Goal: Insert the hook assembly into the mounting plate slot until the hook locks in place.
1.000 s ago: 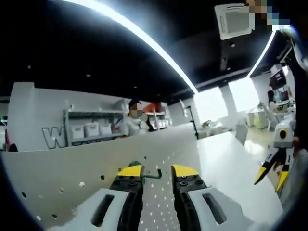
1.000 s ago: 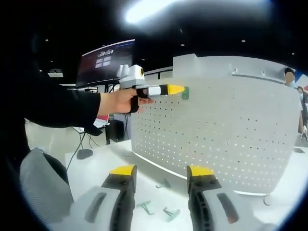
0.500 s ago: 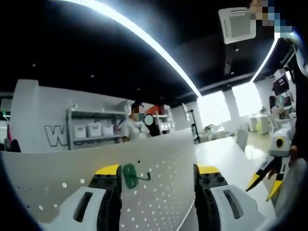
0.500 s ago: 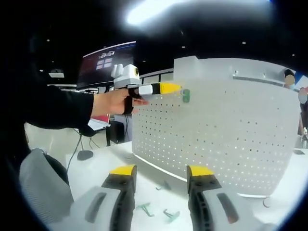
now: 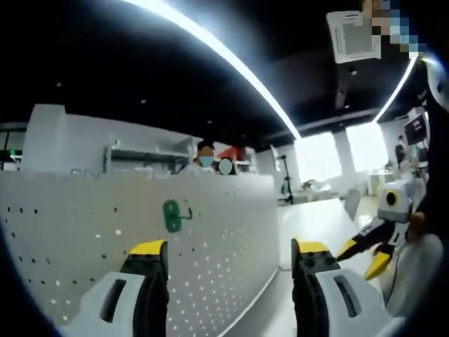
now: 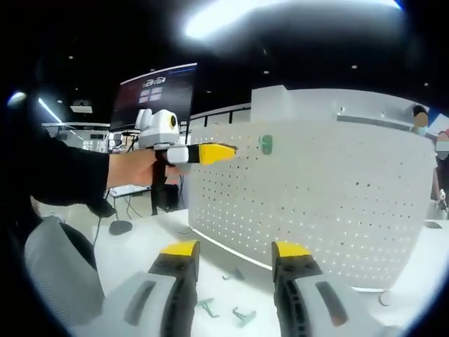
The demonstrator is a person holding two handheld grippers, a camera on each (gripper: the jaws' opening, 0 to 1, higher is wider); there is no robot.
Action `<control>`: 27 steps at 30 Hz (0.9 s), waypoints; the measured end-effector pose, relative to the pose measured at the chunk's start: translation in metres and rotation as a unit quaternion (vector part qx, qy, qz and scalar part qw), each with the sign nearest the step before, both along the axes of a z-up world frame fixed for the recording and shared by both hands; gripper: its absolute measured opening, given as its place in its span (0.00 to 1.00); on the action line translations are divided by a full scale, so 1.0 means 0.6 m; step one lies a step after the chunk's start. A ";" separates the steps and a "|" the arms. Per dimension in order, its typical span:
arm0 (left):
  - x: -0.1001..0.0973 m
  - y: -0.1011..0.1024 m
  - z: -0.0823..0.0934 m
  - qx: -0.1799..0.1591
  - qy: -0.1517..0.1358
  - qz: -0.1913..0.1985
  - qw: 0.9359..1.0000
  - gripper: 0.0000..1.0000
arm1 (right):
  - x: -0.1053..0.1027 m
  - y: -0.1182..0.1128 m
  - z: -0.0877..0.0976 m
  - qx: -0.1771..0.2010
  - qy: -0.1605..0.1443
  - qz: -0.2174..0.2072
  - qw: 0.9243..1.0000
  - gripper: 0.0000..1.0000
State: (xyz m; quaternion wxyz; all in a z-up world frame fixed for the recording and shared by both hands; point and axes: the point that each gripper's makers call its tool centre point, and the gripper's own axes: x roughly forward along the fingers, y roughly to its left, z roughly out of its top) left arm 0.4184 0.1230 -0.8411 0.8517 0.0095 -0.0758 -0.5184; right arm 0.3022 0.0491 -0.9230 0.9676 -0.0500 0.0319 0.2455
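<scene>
A green hook [image 5: 172, 215] hangs on the white pegboard plate [image 5: 91, 232], near its top edge; in the right gripper view the same hook [image 6: 266, 144] sits high on the plate [image 6: 337, 196]. My left gripper [image 5: 226, 254] is open and empty, a short way back from the hook. It shows from the side, as the left gripper [image 6: 210, 153] held by a hand, left of the plate. My right gripper [image 6: 235, 250] is open and empty, low over the table. The right gripper [image 5: 365, 254] appears at the right edge.
Loose green hooks [image 6: 224, 310] lie on the white table [image 6: 133, 253] in front of the pegboard. A grey chair back [image 6: 52, 274] is at the lower left. People stand behind the pegboard, with shelves [image 5: 140, 158] beyond.
My left gripper opened, let go of the green hook and drew back from the pegboard; the hook stays hanging on the plate. The right gripper has barely moved.
</scene>
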 end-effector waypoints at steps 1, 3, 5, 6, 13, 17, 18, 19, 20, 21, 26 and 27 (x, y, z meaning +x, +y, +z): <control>-0.006 0.003 -0.009 -0.001 0.004 0.002 1.000 0.72 | 0.000 0.000 0.000 0.000 0.000 0.000 1.000 0.39; -0.015 0.007 -0.026 0.000 0.014 0.008 1.000 0.72 | -0.001 0.001 0.000 -0.001 -0.001 0.002 1.000 0.39; -0.019 0.013 -0.047 0.000 0.027 0.012 1.000 0.71 | -0.001 0.002 0.001 -0.001 -0.001 0.003 1.000 0.39; -0.023 0.013 -0.056 0.000 0.034 0.014 0.999 0.71 | -0.001 0.003 0.001 -0.002 -0.002 0.004 1.000 0.39; -0.052 0.010 -0.132 0.014 0.080 0.020 0.996 0.67 | -0.002 0.005 -0.001 -0.004 0.000 0.008 1.000 0.39; -0.067 0.003 -0.175 0.046 0.097 0.021 0.994 0.63 | -0.004 0.007 -0.001 -0.005 -0.002 0.010 1.000 0.39; -0.073 0.000 -0.189 0.058 0.103 0.020 0.993 0.62 | -0.005 0.007 0.000 -0.006 -0.002 0.011 1.000 0.39; -0.076 -0.001 -0.197 0.063 0.107 0.019 0.992 0.61 | -0.005 0.008 0.000 -0.006 -0.002 0.011 1.000 0.39; -0.079 -0.003 -0.206 0.069 0.113 0.018 0.991 0.59 | -0.005 0.008 0.000 -0.005 -0.002 0.012 1.000 0.39; -0.083 -0.004 -0.222 0.085 0.119 0.019 0.989 0.57 | -0.005 0.008 -0.001 -0.006 -0.002 0.012 1.000 0.39; -0.098 -0.009 -0.280 0.134 0.164 0.016 0.977 0.42 | -0.006 0.006 -0.001 -0.005 0.000 0.010 1.000 0.39; -0.098 -0.009 -0.291 0.148 0.167 0.019 0.975 0.40 | -0.006 0.006 -0.001 -0.005 0.000 0.010 1.000 0.39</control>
